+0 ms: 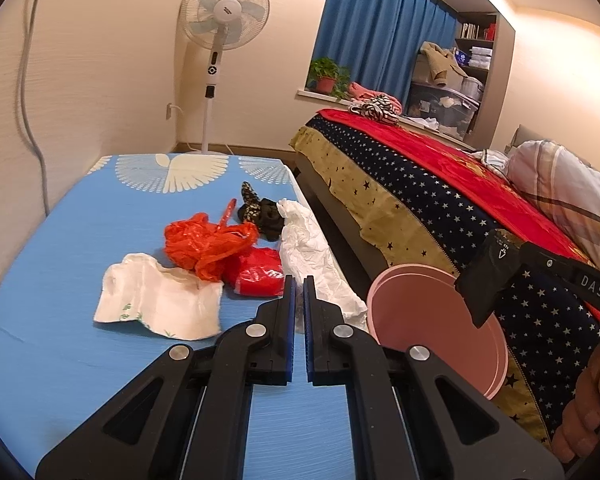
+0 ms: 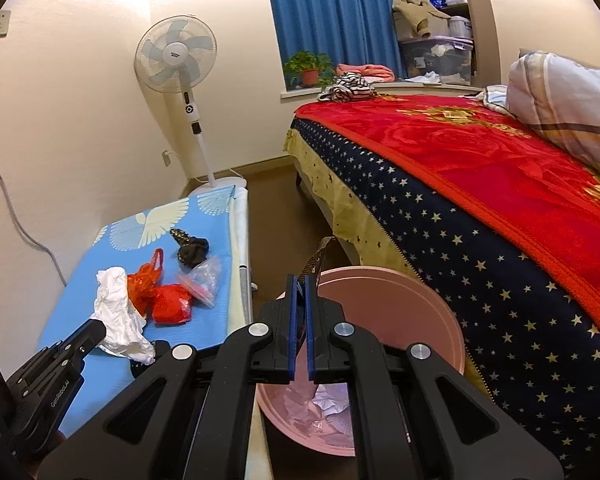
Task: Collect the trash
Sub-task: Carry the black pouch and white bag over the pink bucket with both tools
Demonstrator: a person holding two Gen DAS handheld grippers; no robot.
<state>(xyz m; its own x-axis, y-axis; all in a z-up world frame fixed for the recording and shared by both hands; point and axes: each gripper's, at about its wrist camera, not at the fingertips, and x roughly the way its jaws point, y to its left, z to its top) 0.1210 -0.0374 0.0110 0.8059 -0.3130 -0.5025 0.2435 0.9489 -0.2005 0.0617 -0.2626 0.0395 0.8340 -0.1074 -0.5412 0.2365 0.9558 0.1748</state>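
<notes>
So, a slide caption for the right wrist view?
Right gripper holding a wrapper over the pink bin.

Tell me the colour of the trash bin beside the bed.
Pink; the trash bin shows best in the right wrist view.

We note the left wrist view sits low and close over the blue mat (image 1: pixel 80 216), facing along it toward the far wall and fan (image 1: pixel 225 10). The right wrist view sits further right and higher, above the pink bin (image 2: pixel 412 300), facing the same way. Both share the mat, fan, blue curtain (image 1: pixel 376 28), bed (image 2: pixel 480 168) and bin.
</notes>
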